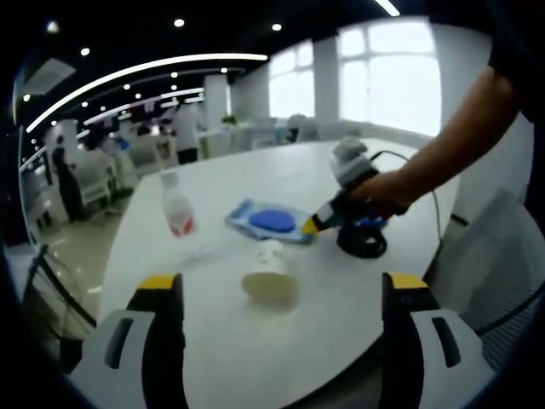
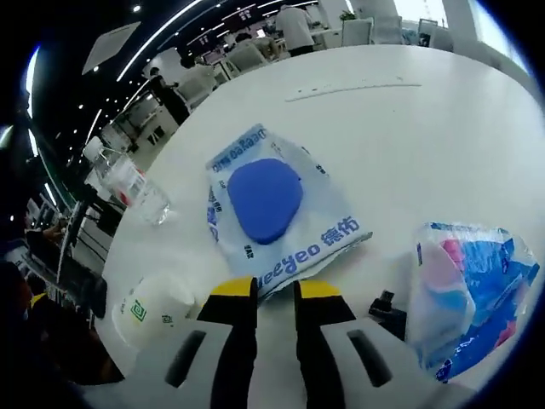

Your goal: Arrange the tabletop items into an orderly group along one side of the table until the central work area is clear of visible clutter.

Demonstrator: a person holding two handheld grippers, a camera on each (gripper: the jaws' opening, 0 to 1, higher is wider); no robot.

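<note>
Right gripper [image 2: 274,290]: jaws nearly together, pinching the wipes pack [image 2: 274,215] edge.
Left gripper [image 1: 285,294]: jaws wide apart, holding nothing.
Paper cup [image 1: 269,274]: tipped over, just beside the pack; water bottle [image 1: 177,207] beyond.
Risk: thin edge may slip out; dragging could roll the cup.

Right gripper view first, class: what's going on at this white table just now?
A person is tidying a white table with two handheld grippers. The right gripper has its jaws nearly together at the near edge of a blue-and-white packet; whether they pinch it is unclear. The left gripper hangs open, holding nothing. A paper cup lies on its side, a plastic bottle stands upright, and a crinkly blue-and-pink bag sits to the right.
</note>
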